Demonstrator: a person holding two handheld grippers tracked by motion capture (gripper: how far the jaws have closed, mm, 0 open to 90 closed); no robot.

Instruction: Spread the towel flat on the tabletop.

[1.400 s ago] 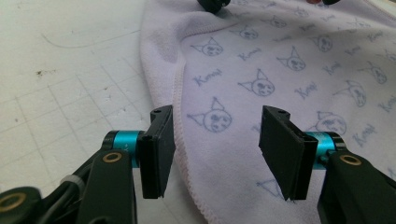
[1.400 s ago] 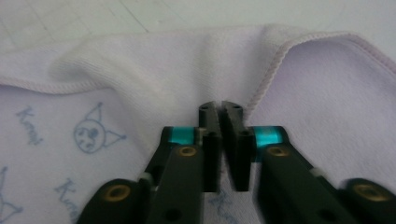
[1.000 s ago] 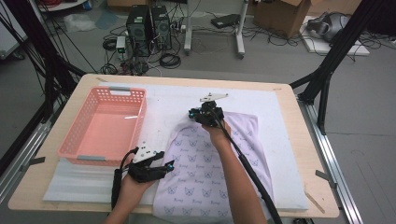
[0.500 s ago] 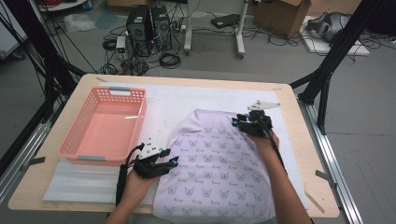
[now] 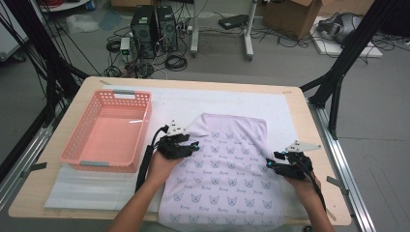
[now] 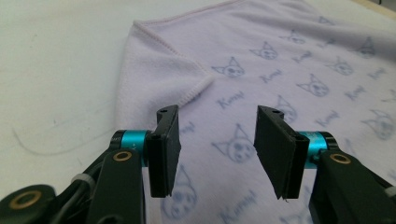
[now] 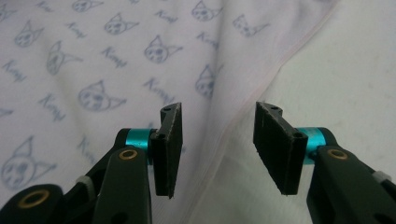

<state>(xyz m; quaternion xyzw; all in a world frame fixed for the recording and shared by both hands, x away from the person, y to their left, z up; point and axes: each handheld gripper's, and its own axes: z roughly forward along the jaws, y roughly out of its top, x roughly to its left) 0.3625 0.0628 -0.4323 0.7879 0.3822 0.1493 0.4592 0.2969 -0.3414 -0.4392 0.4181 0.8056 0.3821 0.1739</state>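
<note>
A: Where's the towel (image 5: 225,174)?

B: Spread flat on the white mat (image 5: 159,104), right of the basket (image 5: 107,130). Its near edge hangs at the table (image 5: 58,188) edge toward the person.

A: And the grippers against it?

B: The right gripper (image 5: 270,162) sits at the towel's right hem, just off the near half. In its own view the jaws stand apart with the hem (image 7: 261,91) running between them, pads not pressing; they have just been opening. The left gripper (image 5: 193,145) is farther up, over the towel's left side near the far corner.

A: Is the left one holding?

B: No. Its jaws stand about half apart above the cloth, nothing pinched; they have just widened a little. A folded-over corner (image 6: 187,88) lies just beyond them.

A: The basket?

B: Pink, left of the towel, apart from it.
</note>
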